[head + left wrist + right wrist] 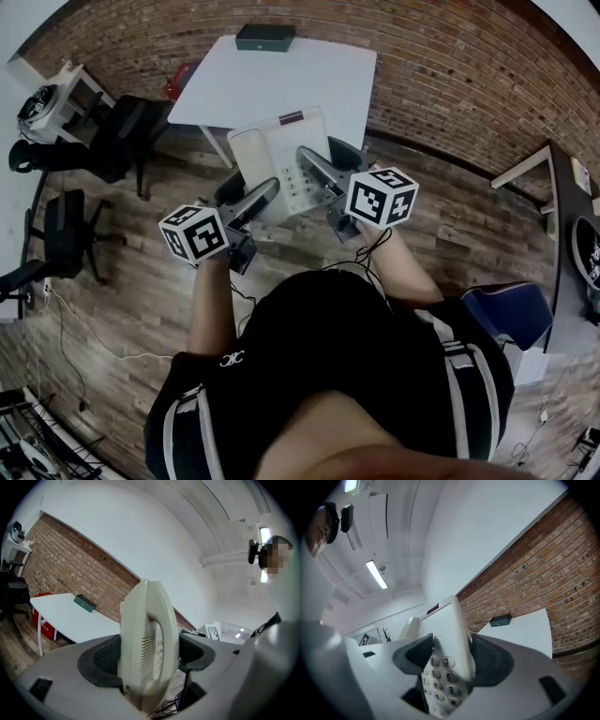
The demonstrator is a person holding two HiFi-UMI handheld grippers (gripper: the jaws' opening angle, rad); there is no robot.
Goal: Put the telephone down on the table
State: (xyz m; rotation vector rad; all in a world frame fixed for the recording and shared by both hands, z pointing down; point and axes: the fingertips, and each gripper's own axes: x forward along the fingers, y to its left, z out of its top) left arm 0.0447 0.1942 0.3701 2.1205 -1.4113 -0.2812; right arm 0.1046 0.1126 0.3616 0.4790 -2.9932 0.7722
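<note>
Currently gripping a white telephone point(281, 155) from both sides, up in the air by the near edge of the white table point(309, 75), not resting on it. Wood floor point(450, 225) below.

Clamped on the left, handset point(248, 155) side, by the left gripper point(249, 195). In the left gripper view, shown edge-on and upright between the dark pads point(105, 656), both pressed against the body; jaws apart only by the phone's thickness.

Clamped on the right, keypad side, by the right gripper point(330, 161). In the right gripper view, pads tight on the edge right beside the number keys point(438, 667), with the same narrow opening.

Face turned up toward the head view, handset at left, keys at right, dark display strip point(292, 117) at the far end.

On the table's far edge, a dark green box point(265, 37). Behind it, a brick wall point(450, 66). At far left, black office chairs point(122, 131). Beside the table's left corner, something red point(174, 86), too small to tell. Thin black cable point(375, 246) hanging off the right gripper.
</note>
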